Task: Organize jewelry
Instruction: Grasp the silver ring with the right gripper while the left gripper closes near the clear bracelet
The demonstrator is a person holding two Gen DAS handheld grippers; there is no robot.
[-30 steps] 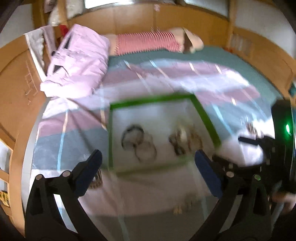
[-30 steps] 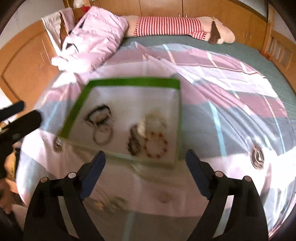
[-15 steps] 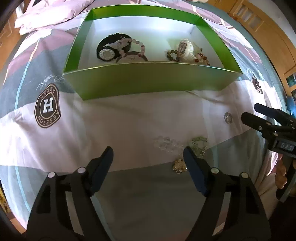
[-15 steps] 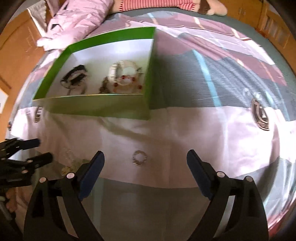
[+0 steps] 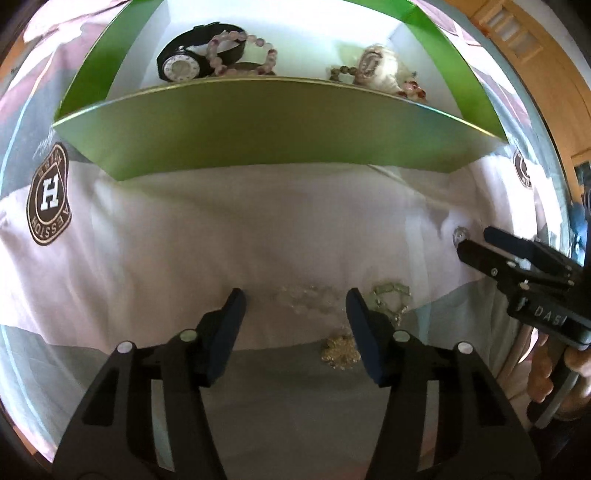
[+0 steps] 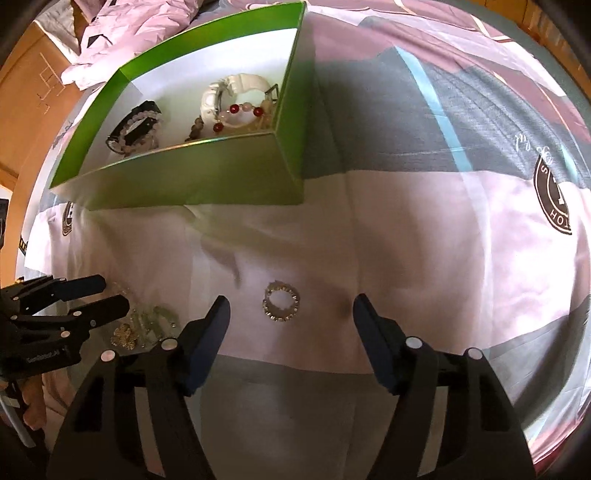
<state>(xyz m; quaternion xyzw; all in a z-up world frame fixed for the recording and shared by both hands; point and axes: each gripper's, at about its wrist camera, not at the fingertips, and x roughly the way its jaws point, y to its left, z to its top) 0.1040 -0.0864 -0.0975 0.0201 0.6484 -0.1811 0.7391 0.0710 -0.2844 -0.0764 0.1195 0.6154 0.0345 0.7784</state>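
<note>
A green box [image 5: 280, 125] with a white floor holds a black watch [image 5: 184, 62], a pink bead bracelet [image 5: 240, 40] and a white watch [image 6: 221, 92]. On the bedsheet in front of it lies a clear bead bracelet [image 5: 303, 295], between the closing jaws of my left gripper [image 5: 295, 306]; the pads are not touching it. Beside it lie a green stone bracelet [image 5: 391, 295] and a gold piece [image 5: 340, 350]. My right gripper [image 6: 290, 314] points down over a silver ring bracelet [image 6: 280, 304], jaws closing around it and still apart from it.
The sheet has pink, grey and white bands with round brown logos [image 5: 50, 195]. Each gripper shows in the other's view: the right gripper [image 5: 474, 242] at the right edge, the left gripper [image 6: 114, 291] at the left. A pink duvet [image 6: 110, 29] lies behind the box.
Both grippers have sunk close to the sheet and tilted downward. Their jaws have narrowed. The loose jewelry now sits between the fingers and the box fills the upper view.
</note>
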